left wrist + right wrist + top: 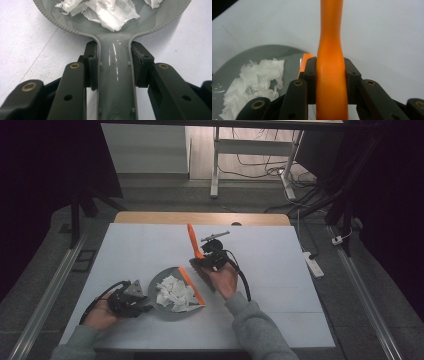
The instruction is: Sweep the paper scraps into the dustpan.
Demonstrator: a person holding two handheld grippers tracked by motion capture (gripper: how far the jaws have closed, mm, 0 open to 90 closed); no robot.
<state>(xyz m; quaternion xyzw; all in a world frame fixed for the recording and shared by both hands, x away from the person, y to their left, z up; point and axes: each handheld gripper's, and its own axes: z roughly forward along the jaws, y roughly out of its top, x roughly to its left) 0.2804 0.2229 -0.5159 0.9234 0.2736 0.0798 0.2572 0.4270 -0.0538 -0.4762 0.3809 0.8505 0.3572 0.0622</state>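
Note:
A grey dustpan (pixel 154 288) with an orange lip (pixel 192 285) lies on the white table, with torn white paper scraps (pixel 174 295) heaped inside. My left gripper (pixel 144 304) is shut on the dustpan's handle (pixel 115 82), its pads pressed against both sides; the pan's ribbed rim (pixel 62 25) and scraps (pixel 110 12) lie just ahead. My right gripper (pixel 207 257) is shut on the orange handle of a hand brush (pixel 192 240), whose dark bristles (pixel 202 270) sit just beyond the pan's lip. In the right gripper view the handle (pixel 330 45) runs up between the jaws, dustpan (pixel 262 52) and scraps (pixel 257 77) to the left.
The white table top (pixel 280 270) stretches bare around the pan, with a wooden strip (pixel 200 217) along its far edge. Beyond it stand a desk frame (pixel 216 165) and floor cables (pixel 300 195). A white power strip (pixel 313 264) lies off the right side.

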